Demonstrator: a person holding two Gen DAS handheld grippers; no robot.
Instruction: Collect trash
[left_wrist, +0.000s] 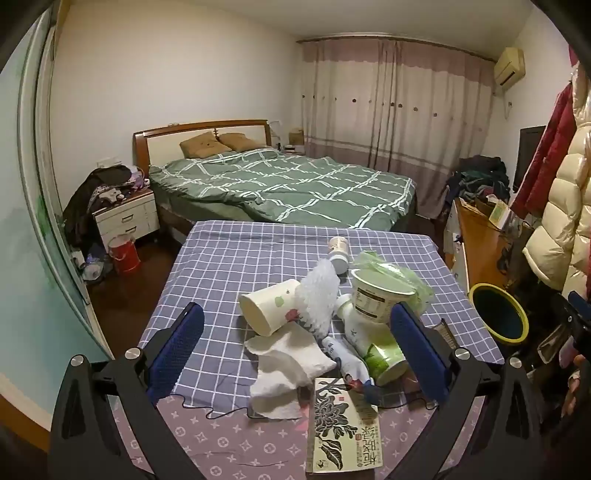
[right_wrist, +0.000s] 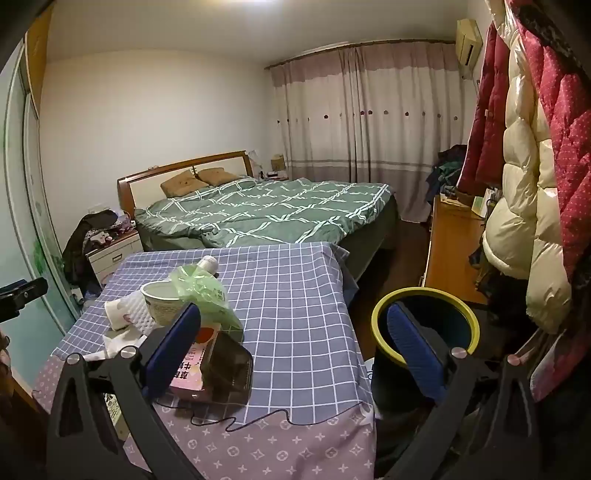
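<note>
Both the left hand-held gripper (left_wrist: 295, 354) and right hand-held gripper (right_wrist: 295, 343) gape wide, holding nothing.

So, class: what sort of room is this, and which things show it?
Most likely a home bedroom: a made bed with a green checked quilt, a bedside cabinet, and coats hanging by the wall. The trash sits on a cloth-covered table.

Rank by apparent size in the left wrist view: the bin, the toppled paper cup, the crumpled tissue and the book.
1. book, nearest the camera, so inflated
2. crumpled tissue
3. bin and toppled paper cup: too close to separate; the bin sits farther off, partly cut off.
</note>
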